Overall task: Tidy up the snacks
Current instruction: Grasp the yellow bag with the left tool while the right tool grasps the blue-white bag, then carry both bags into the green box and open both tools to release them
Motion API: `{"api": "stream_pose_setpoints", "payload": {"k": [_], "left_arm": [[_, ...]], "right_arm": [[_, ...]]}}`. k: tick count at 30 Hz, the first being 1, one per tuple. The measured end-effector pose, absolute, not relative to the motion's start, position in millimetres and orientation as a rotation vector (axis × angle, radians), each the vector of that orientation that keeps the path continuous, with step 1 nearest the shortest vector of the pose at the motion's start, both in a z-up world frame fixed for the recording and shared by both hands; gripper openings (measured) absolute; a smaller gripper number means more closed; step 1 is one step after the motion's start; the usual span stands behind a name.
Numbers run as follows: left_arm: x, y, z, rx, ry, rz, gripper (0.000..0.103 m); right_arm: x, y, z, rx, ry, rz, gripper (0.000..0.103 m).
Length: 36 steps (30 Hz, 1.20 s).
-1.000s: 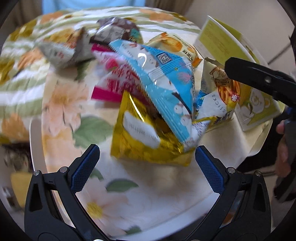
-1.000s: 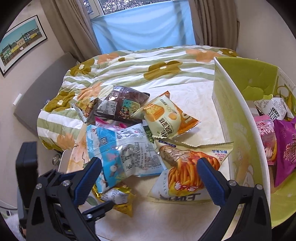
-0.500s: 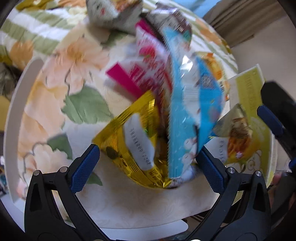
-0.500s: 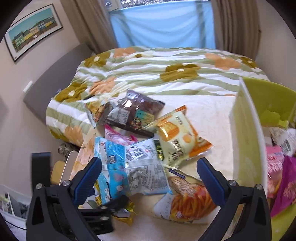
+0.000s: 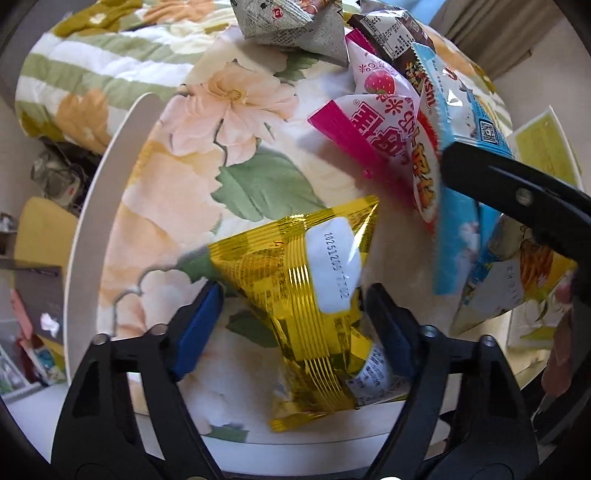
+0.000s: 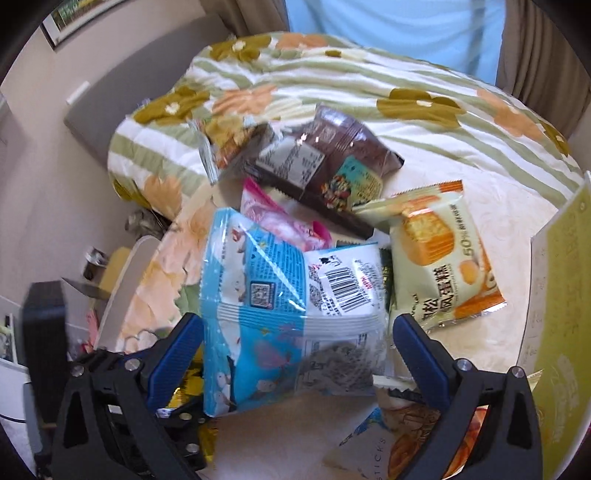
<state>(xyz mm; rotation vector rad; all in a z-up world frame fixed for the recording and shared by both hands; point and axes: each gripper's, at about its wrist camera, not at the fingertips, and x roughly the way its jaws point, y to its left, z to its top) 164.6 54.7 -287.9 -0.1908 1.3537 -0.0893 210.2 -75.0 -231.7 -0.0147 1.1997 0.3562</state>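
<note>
Several snack bags lie piled on a round table with a floral cloth (image 5: pixel 207 155). My left gripper (image 5: pixel 295 325) is open, its fingers on either side of a gold foil bag (image 5: pixel 299 280). My right gripper (image 6: pixel 295 350) is open and straddles a blue-and-white bag (image 6: pixel 280 302). That blue bag (image 5: pixel 458 236) and the right gripper's finger (image 5: pixel 517 195) also show in the left wrist view. A pink strawberry bag (image 5: pixel 373 125), a brown bag (image 6: pixel 328 162), a pale cake bag (image 6: pixel 439 254) and a sticks bag (image 6: pixel 399 443) lie around.
A yellow-green box (image 6: pixel 557 288) stands at the table's right side. A bed with a striped floral quilt (image 6: pixel 369 74) lies behind the table. A grey-white bag (image 5: pixel 291 26) sits at the far edge of the pile. The table's near edge is just below my left gripper.
My left gripper has moved in and its fingers have narrowed around the gold bag. My right gripper has moved forward and down over the blue bag.
</note>
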Motion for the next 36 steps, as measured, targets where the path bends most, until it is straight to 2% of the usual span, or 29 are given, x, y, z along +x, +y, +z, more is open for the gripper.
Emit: {"api": "stream_pose_setpoints", "payload": {"k": [3, 7, 12, 29, 31, 33, 36], "left_arm": [[161.8, 54.8, -285.0, -0.171, 1.348, -0.105, 0.057], [161.4, 58.5, -282.8, -0.151, 1.345, -0.127, 0.052], [166.5, 66.8, -283.4, -0.127, 1.331, -0.130, 0.051], [165.5, 68.5, -283.2, -0.116, 1.298, -0.187, 0.050], [165.8, 69.2, -282.5, -0.120, 1.298, -0.198, 0.049], [166.0, 71.2, -281.0, -0.124, 1.296, -0.208, 0.048], [165.1, 73.3, -279.3, -0.133, 1.296, -0.220, 0.048]], "right_arm": [[213.6, -72.5, -239.4, -0.019, 1.220, 0.343, 0.102], [217.5, -71.0, -243.6, -0.015, 1.244, 0.311, 0.102], [213.5, -73.3, -243.6, 0.035, 1.248, 0.216, 0.102], [212.5, -62.8, -274.4, -0.063, 1.213, 0.156, 0.102], [209.4, -62.6, -272.4, -0.065, 1.199, 0.154, 0.095], [204.9, -64.8, -266.6, -0.041, 1.176, 0.169, 0.081], [199.3, -67.0, -258.2, -0.005, 1.145, 0.182, 0.073]]}}
